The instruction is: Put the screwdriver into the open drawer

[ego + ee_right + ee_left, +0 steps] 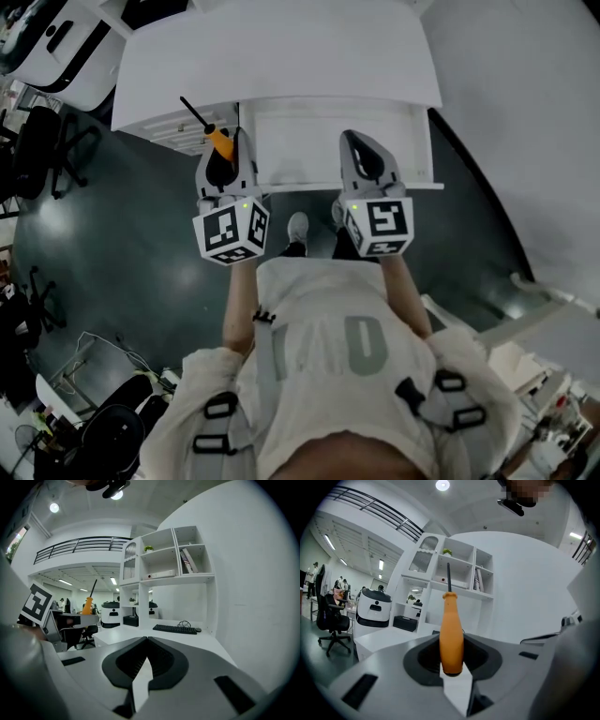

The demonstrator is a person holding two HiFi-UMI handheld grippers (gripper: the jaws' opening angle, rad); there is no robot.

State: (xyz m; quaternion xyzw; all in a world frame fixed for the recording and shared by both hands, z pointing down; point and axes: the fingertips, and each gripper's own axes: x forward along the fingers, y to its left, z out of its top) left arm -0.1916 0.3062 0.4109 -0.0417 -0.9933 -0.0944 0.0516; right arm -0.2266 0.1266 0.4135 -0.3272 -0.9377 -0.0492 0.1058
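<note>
Clamping the screwdriver (452,639) by its orange handle in my left gripper (223,157), my right gripper (145,665) closed and empty, I'm beside the front-left corner of the drawer (309,141); letting go here could drop it outside.

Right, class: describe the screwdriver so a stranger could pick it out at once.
Start at the white desk with its open drawer. Beside the drawer's left edge, the left gripper clamps the screwdriver. Its orange handle and thin black shaft stand out among white and grey.

A black keyboard (174,629) lies on the white desk (125,634) (books (187,560) lean in the shelf (201,577) above).
</note>
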